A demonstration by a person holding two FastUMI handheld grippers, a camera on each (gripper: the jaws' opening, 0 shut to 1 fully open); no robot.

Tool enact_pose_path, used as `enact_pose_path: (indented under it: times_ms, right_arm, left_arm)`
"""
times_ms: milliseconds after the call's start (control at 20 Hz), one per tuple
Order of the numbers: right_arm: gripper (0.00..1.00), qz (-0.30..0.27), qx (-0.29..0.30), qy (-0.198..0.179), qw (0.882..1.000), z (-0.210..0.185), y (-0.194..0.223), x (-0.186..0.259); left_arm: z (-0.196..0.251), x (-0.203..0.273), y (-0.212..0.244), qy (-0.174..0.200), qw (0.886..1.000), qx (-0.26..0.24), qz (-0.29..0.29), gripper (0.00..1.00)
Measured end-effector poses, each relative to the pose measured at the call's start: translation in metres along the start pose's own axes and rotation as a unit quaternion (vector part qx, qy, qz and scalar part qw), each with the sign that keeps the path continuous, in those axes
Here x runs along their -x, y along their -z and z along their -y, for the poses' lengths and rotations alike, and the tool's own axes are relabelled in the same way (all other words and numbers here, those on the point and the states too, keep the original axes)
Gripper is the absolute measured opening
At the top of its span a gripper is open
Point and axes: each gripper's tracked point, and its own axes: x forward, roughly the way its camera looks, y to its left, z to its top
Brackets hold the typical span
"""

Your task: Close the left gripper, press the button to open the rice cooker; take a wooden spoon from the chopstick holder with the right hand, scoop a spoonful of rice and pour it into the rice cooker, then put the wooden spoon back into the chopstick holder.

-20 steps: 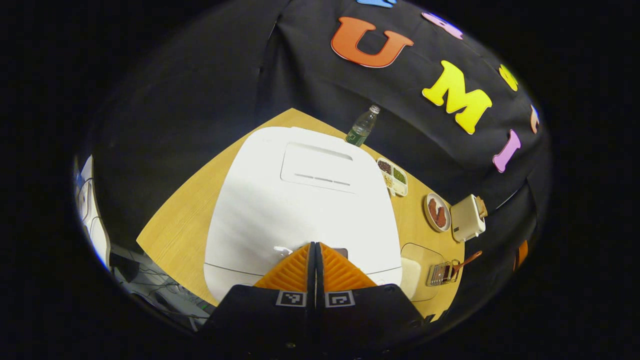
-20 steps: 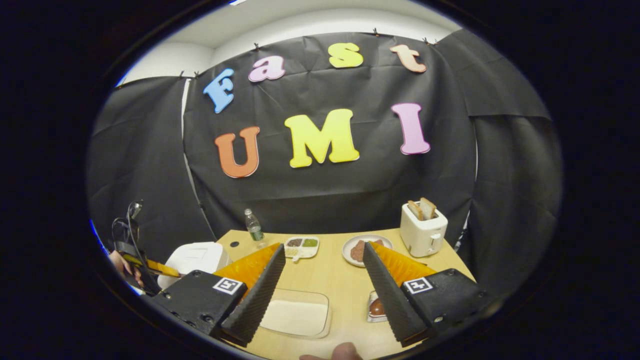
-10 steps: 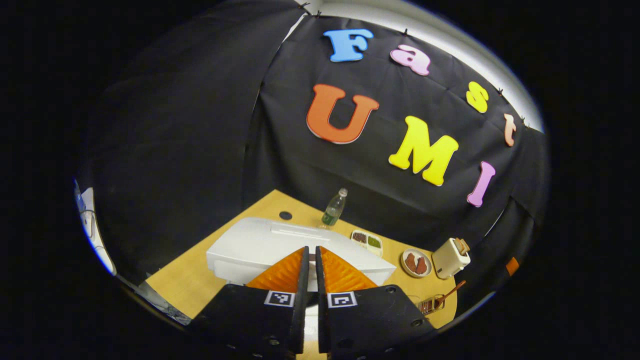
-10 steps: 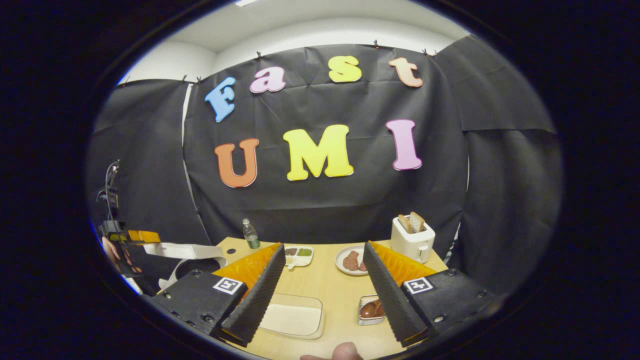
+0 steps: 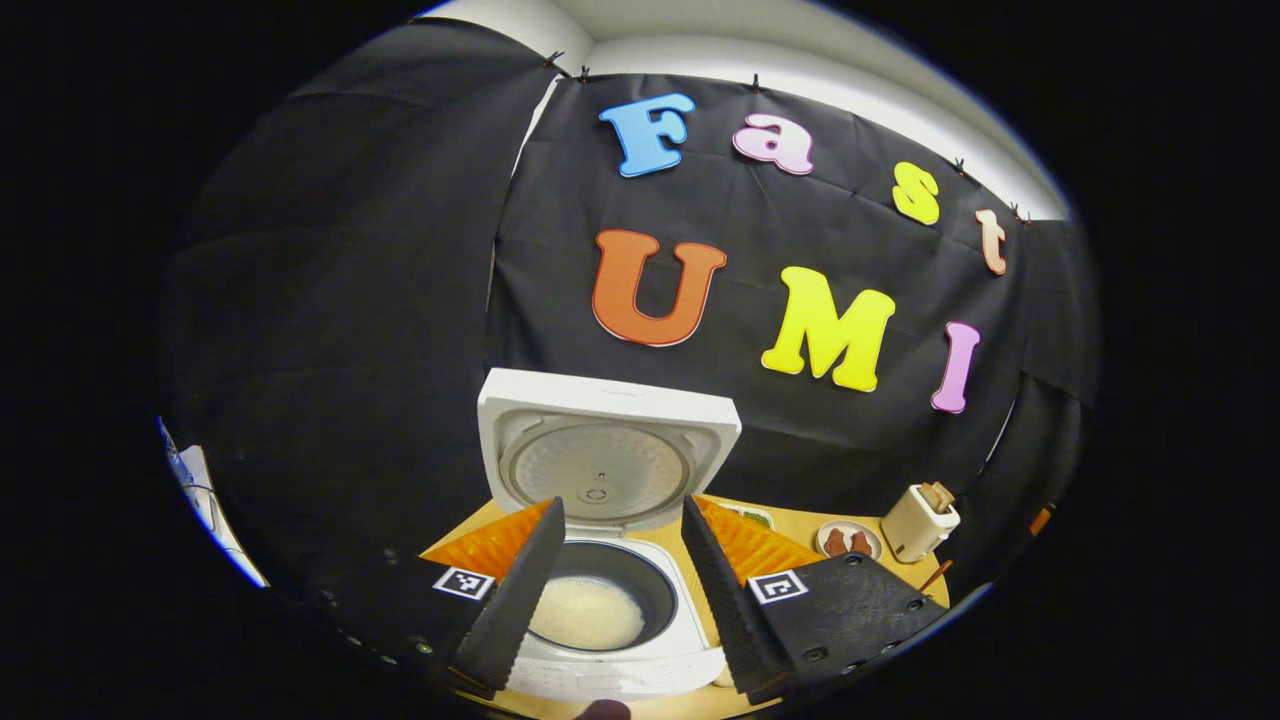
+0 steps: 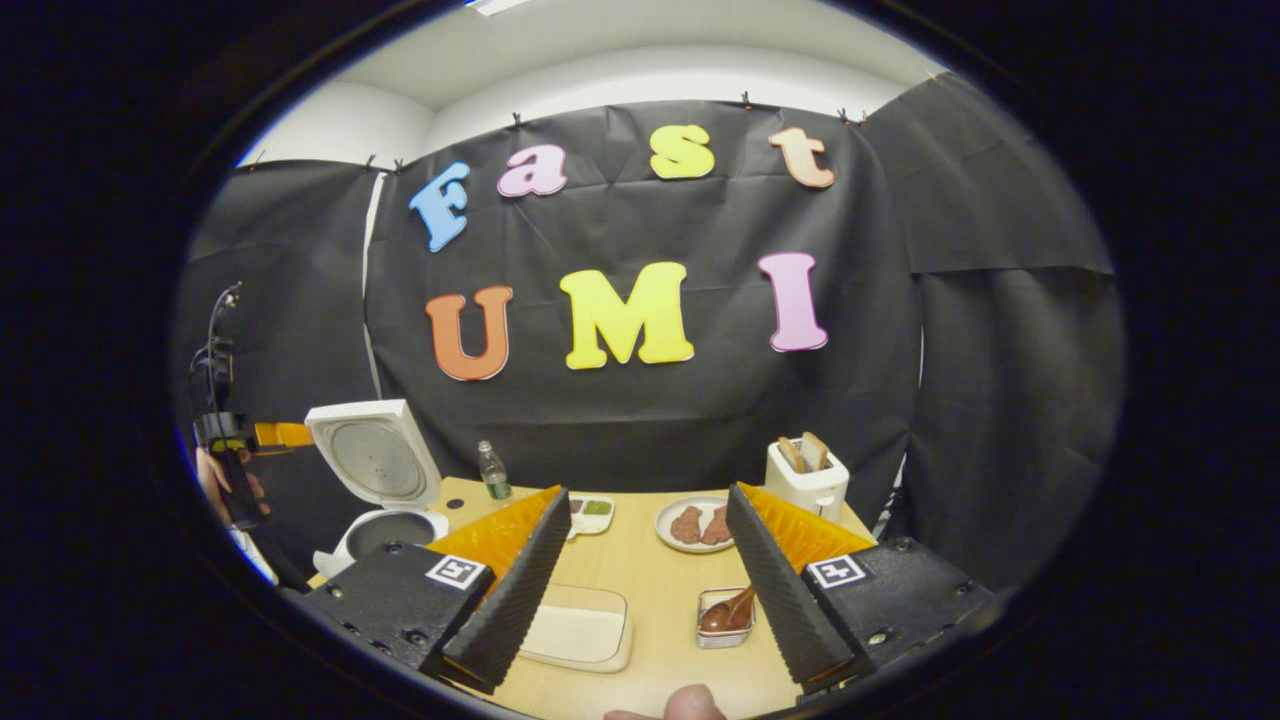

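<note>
With the white rice cooker [image 5: 600,520] lid upright, step one is done; left gripper [image 5: 620,580] fingers are apart. Next: right gripper [image 6: 645,585], fingers apart, takes the brown wooden spoon [image 6: 728,610] from the holder on the bench [image 6: 660,570].

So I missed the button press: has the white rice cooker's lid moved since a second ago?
Yes. The white rice cooker's lid swung up from flat; now upright beside the plastic water bottle.

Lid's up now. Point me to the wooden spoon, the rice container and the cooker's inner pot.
wooden spoon [image 6: 727,611], right gripper view: on its bowl, lying in the chopstick holder.
rice container [image 6: 578,636], right gripper view: on the white rice inside it.
inner pot [image 5: 648,590], left gripper view: on its dark inside wall.
</note>
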Motion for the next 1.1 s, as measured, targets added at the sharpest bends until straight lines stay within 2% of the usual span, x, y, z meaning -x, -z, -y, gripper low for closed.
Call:
enact_pose_path:
  times_ms: [150,450,550,650,850,1000,1050,1100]
  right_arm:
    - [1.00,-0.013,-0.014,0.002,1.000,0.012,0.021,-0.001]
    - [1.00,-0.045,-0.019,0.007,0.999,0.045,0.063,-0.016]
    - [1.00,-0.062,-0.021,0.008,0.998,0.059,0.077,-0.024]
    - [1.00,-0.077,-0.025,0.003,0.997,0.071,0.090,-0.036]
    - [0.97,-0.102,-0.033,0.004,0.994,0.100,0.116,-0.066]
    - [0.96,-0.133,-0.030,-0.003,0.991,0.116,0.142,-0.092]
    - [0.99,-0.146,-0.033,-0.005,0.989,0.121,0.153,-0.101]
    - [0.96,-0.160,-0.037,-0.011,0.986,0.125,0.164,-0.109]
  left_arm:
    - [0.011,0.018,-0.009,-0.003,1.000,-0.009,0.021,0.95]
    - [0.032,0.052,-0.013,-0.007,0.999,-0.033,0.035,0.94]
    - [0.034,0.062,-0.014,-0.020,0.998,-0.037,0.046,0.94]
    - [0.033,0.074,-0.016,-0.039,0.997,-0.039,0.061,0.94]
    - [0.049,0.085,-0.015,-0.037,0.995,-0.052,0.075,0.94]
    - [0.051,0.086,-0.018,-0.049,0.995,-0.040,0.079,0.94]
    - [0.052,0.083,-0.016,-0.053,0.995,-0.040,0.077,0.94]
    - [0.052,0.084,-0.015,-0.060,0.994,-0.043,0.076,0.94]
